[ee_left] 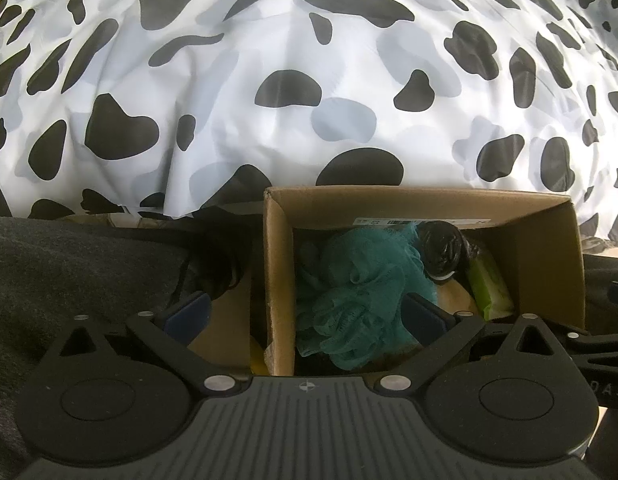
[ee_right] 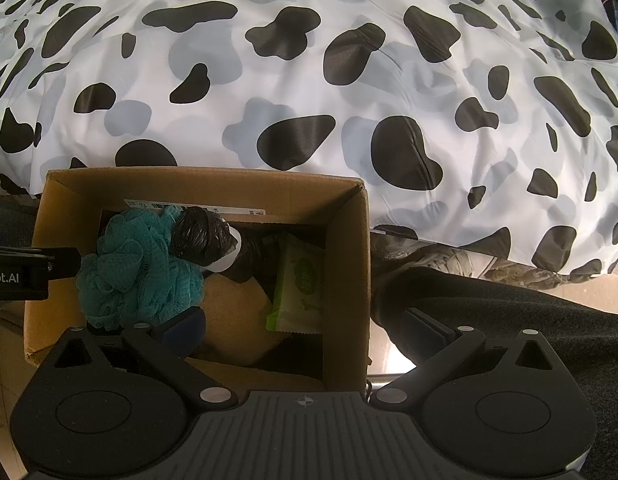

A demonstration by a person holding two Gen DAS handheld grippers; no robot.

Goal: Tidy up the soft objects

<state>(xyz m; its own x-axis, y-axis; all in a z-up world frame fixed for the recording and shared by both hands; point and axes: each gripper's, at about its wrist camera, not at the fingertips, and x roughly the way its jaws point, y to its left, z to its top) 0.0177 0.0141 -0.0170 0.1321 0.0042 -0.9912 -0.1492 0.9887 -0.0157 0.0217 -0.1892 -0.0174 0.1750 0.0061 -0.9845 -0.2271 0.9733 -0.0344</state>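
Between the fingers of the left gripper [ee_left: 305,314] stands the left wall of a cardboard box [ee_left: 277,280]; its jaws are spread wide, one blue pad [ee_left: 189,314] outside the wall and the other inside, against the teal mesh pouf [ee_left: 349,284]. Nothing is pinched. The right gripper [ee_right: 305,326] mirrors this: its jaws are also wide apart, astride the box's right wall [ee_right: 349,264], the left pad [ee_right: 183,330] over the contents and the right pad outside, above dark grey cloth [ee_right: 529,320].

As I judge it, the step is either a lift of the box by its two walls or a pick from inside it. For a lift, each gripper should close squarely on its wall, low enough to bite firm card, and both should rise together so the box does not twist. For a pick, the left gripper should shift inward so both pads bracket the pouf, which will squash and needs a deep bite.

Just ahead of the left pad of the right gripper lie the pouf, a crumpled black bag [ee_right: 203,236] with a white rim, a tan cushion-like thing [ee_right: 237,308] beneath, and a green wipes pack [ee_right: 301,284] leaning toward the right wall. Beyond the box spreads a cow-print cover [ee_right: 349,80], black and grey blotches on white.
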